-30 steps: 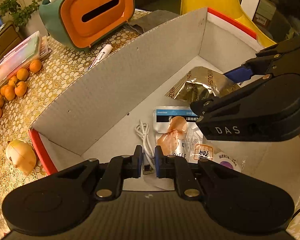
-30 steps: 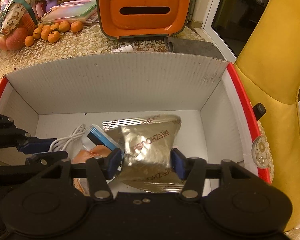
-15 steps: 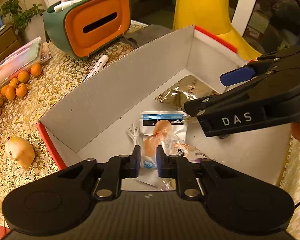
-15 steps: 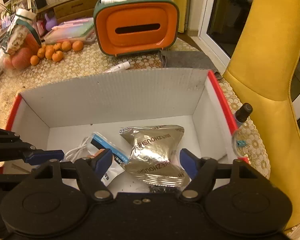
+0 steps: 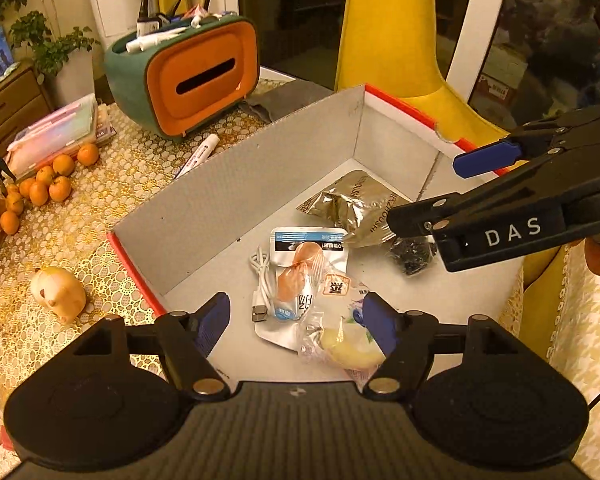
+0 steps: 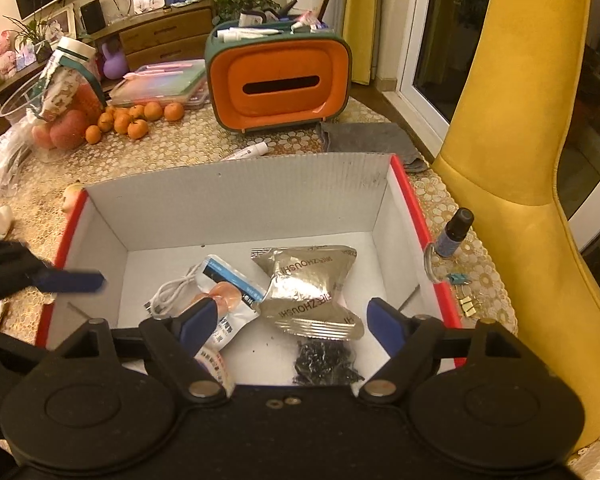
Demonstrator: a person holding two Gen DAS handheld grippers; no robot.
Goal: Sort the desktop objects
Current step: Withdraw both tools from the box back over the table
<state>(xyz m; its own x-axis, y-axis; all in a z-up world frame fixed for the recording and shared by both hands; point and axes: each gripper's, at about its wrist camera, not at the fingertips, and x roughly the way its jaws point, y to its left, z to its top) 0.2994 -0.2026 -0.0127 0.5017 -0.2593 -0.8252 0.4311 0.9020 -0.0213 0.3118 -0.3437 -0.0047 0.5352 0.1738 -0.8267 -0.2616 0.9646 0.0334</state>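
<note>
A red-rimmed white cardboard box (image 5: 228, 204) (image 6: 236, 200) holds a silver foil packet (image 5: 352, 204) (image 6: 308, 292), a blue-and-white snack pouch (image 5: 304, 256) (image 6: 228, 296), a white USB cable (image 5: 260, 276) (image 6: 172, 292), a clear bag with yellow contents (image 5: 344, 340) and a small black bundle (image 5: 412, 254) (image 6: 324, 360). My left gripper (image 5: 294, 320) is open and empty above the box's near end. My right gripper (image 6: 290, 324) is open and empty above the foil packet; it also shows in the left wrist view (image 5: 484, 160).
On the gold lace tablecloth: an orange-and-green organiser (image 5: 188, 76) (image 6: 278, 80), a white marker (image 5: 198, 154), several small oranges (image 5: 40, 184) (image 6: 132, 118), a hamster figurine (image 5: 58, 292), a grey cloth (image 6: 368, 140), a small dark bottle (image 6: 454, 232), binder clips (image 6: 462, 292). A yellow chair (image 6: 520, 160) stands right.
Both grippers have risen and pulled back from the box. The left gripper has opened. The right gripper let go of the foil packet, which now lies in the box.
</note>
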